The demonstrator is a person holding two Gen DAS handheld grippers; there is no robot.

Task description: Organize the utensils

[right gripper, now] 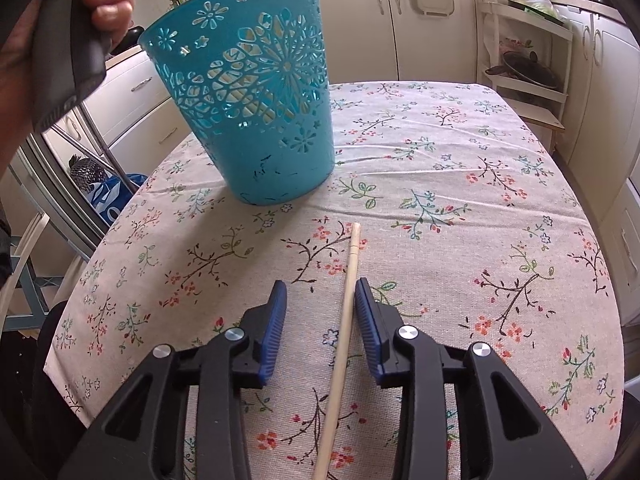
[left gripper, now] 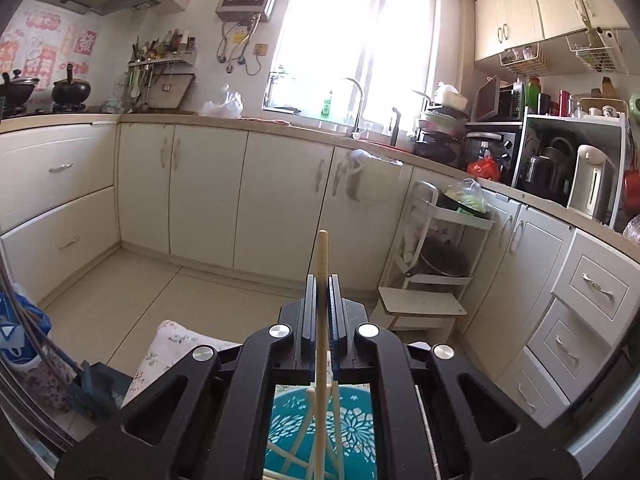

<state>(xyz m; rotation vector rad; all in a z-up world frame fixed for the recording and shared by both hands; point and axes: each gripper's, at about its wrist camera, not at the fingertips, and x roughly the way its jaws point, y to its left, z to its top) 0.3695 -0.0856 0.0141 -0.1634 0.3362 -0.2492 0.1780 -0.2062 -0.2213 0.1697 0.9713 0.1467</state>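
Observation:
My left gripper (left gripper: 322, 280) is shut on a pale wooden chopstick (left gripper: 322, 256), which sticks out past the fingertips and runs back under the jaws. Below it is the teal cut-out basket (left gripper: 352, 432) with several chopsticks inside. In the right wrist view the same basket (right gripper: 256, 92) stands on the floral tablecloth (right gripper: 440, 160). A hand (right gripper: 108, 0) holds the left gripper above its rim. My right gripper (right gripper: 321, 284) is open, low over the cloth. A second chopstick (right gripper: 348, 300) lies flat between the fingers, close to the right pad (right gripper: 366, 320), not clamped.
A white tiered cart (right gripper: 524, 60) with pans stands past the table's far right corner, against cream cabinets (left gripper: 208, 192). A chair frame (right gripper: 24, 264) and a blue bag (right gripper: 112, 196) sit off the table's left edge. Drawers (left gripper: 580, 320) line the right wall.

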